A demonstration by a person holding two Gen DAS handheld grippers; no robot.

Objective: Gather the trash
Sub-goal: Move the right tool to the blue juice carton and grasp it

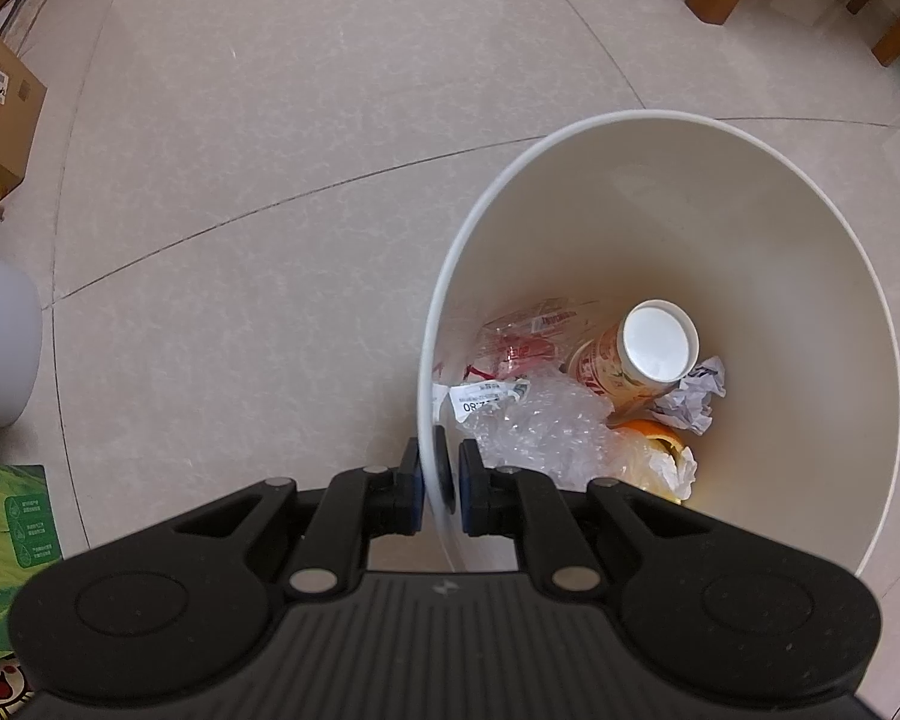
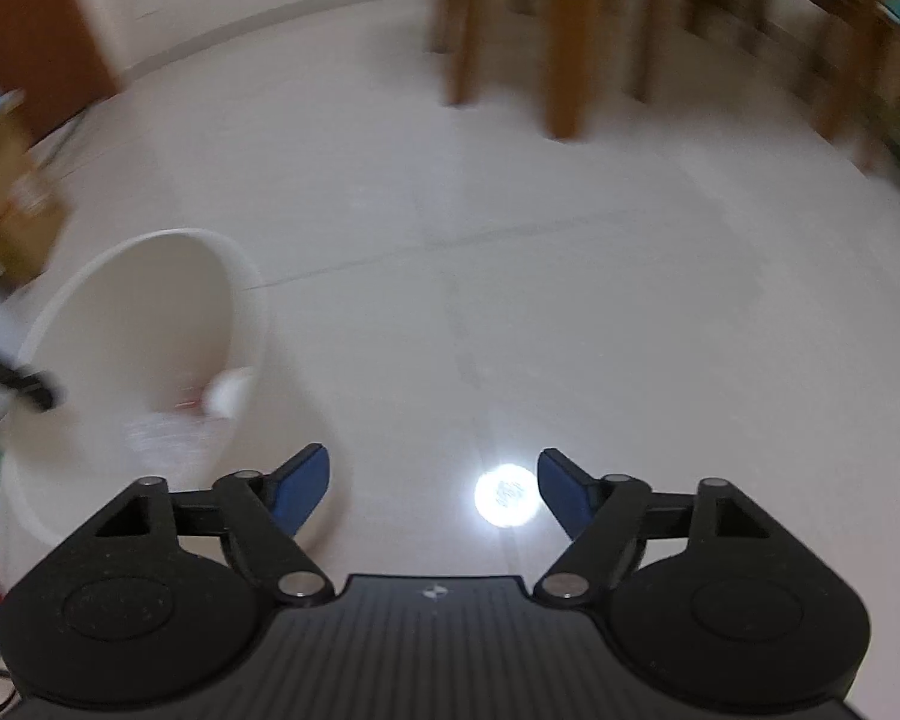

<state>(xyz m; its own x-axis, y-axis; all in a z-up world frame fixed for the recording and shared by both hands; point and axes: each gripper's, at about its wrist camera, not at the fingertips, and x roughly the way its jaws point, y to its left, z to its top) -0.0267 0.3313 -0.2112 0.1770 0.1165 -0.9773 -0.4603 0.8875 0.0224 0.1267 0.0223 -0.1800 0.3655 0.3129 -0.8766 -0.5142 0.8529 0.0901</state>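
Inside white bin (image 1: 750,228), trash half-hidden; left gripper (image 1: 440,483) jaws pinch rim; right gripper (image 2: 433,483) jaws wide, empty, view blurred.

Cup (image 1: 642,360) and wrappers (image 1: 534,426) lie inside bin (image 1: 690,192).

You have one white trash bin (image 1: 720,192) in front of you. Inside it you can count one paper cup (image 1: 636,360) lying on its side, one crumpled ball of white paper (image 1: 693,399), one piece of orange peel (image 1: 660,435), one wad of clear bubble wrap (image 1: 540,426), one clear wrapper with red print (image 1: 522,336) and one printed label (image 1: 480,399). On the floor to the left, you have one cardboard box (image 1: 3,114) and one green printed carton (image 1: 6,540).
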